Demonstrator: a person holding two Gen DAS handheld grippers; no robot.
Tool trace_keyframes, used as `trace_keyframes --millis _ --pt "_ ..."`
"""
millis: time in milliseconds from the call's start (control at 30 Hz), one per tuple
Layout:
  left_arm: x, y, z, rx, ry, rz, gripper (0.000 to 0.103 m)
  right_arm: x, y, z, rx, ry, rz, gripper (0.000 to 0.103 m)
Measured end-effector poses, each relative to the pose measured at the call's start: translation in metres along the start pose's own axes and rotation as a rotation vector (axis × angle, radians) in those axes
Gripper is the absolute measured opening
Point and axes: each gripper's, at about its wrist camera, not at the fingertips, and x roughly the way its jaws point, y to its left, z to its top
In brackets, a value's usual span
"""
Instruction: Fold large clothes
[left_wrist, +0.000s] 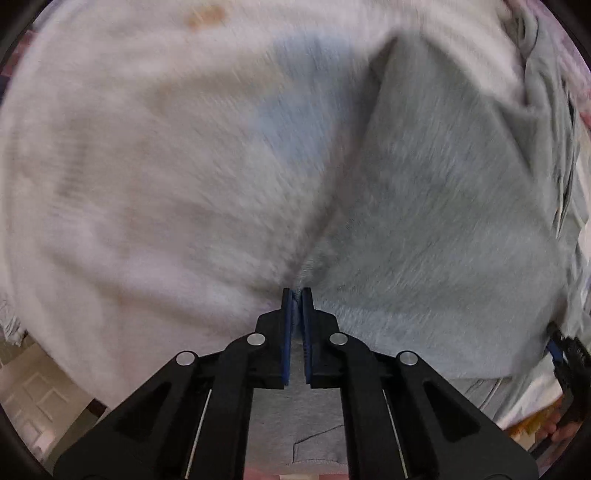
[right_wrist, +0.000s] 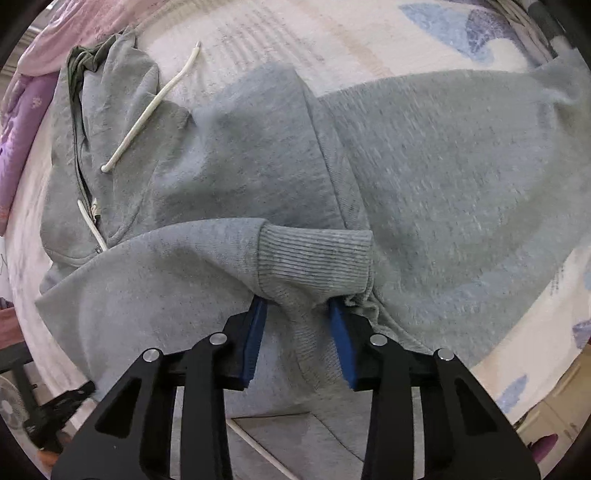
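A grey hoodie (right_wrist: 443, 177) lies spread on a pale bedsheet (right_wrist: 332, 44), its hood and white drawstring (right_wrist: 147, 110) at the upper left. In the right wrist view the ribbed sleeve cuff (right_wrist: 314, 258) sits bunched between the blue pads (right_wrist: 258, 325), and my right gripper (right_wrist: 297, 306) is closed on it. In the left wrist view, which is motion-blurred, my left gripper (left_wrist: 296, 295) is shut, pinching a fold of the grey hoodie (left_wrist: 424, 206) at its tips, with the sheet (left_wrist: 129, 166) to the left. The right gripper's black body (left_wrist: 565, 354) shows at that view's right edge.
A purple and pink quilt (right_wrist: 22, 122) is bunched at the far left of the bed. The bed edge runs along the lower left, with a small fan (right_wrist: 7, 406) and floor beyond. Blue prints (right_wrist: 461, 22) mark the sheet at the top right.
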Motion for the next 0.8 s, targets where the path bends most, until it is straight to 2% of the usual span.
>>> trace_keyframes --millis 33,67,100,133,167,200,267,367,433,467,500,567,633,667,733,800 --pt "-0.005 0.005 0.001 -0.017 -0.009 0.004 0.004 0.002 0.002 0.001 -0.008 -0.002 -0.002 0.033" --pt "-0.003 0.011 0.001 -0.019 -0.021 0.095 0.000 0.009 0.002 0.001 -0.023 0.001 -0.023 0.032" --pt "0.002 0.019 0.003 0.003 -0.040 0.248 0.000 0.015 0.004 0.002 -0.030 -0.002 -0.024 0.032" --pt "0.015 0.027 0.007 0.023 -0.021 0.363 0.000 0.019 0.005 0.003 -0.036 -0.009 -0.025 0.032" --pt "0.027 0.039 0.010 -0.001 0.087 0.324 0.000 0.018 0.009 0.005 -0.043 -0.004 -0.035 0.033" --pt "0.026 0.045 0.010 -0.038 0.118 0.265 0.000 0.015 0.013 0.002 -0.054 0.010 -0.046 0.034" --pt "-0.001 0.051 0.010 -0.028 0.048 0.183 0.000 0.002 0.020 0.001 -0.085 0.026 -0.087 0.035" --pt "-0.036 0.031 -0.002 0.089 0.000 0.132 0.001 -0.021 0.025 -0.005 -0.111 -0.021 -0.101 0.038" --pt "-0.049 0.012 -0.013 0.135 -0.022 0.019 0.000 -0.027 0.031 -0.012 -0.157 -0.028 -0.102 0.037" --pt "-0.049 0.003 -0.015 0.159 -0.022 -0.029 0.000 -0.024 0.035 -0.014 -0.178 -0.022 -0.102 0.030" --pt "-0.045 -0.003 -0.015 0.177 -0.017 -0.045 0.000 -0.017 0.036 -0.016 -0.189 -0.008 -0.100 0.020" --pt "-0.017 -0.009 -0.016 0.198 0.017 -0.019 0.000 0.022 0.034 -0.017 -0.170 0.071 -0.127 0.013" --pt "0.010 -0.008 -0.015 0.164 0.053 -0.011 0.001 0.036 0.027 -0.015 -0.119 0.055 -0.084 0.013" --pt "0.008 -0.016 -0.010 0.158 0.036 -0.010 0.001 0.034 0.027 -0.014 -0.103 0.065 -0.078 0.013" --pt "-0.002 -0.014 -0.008 0.166 0.051 0.002 0.001 0.030 0.029 -0.013 -0.108 0.079 -0.071 0.013" --pt "-0.005 -0.011 -0.001 0.150 0.056 -0.012 0.001 0.025 0.025 -0.006 -0.078 0.095 -0.050 0.018"
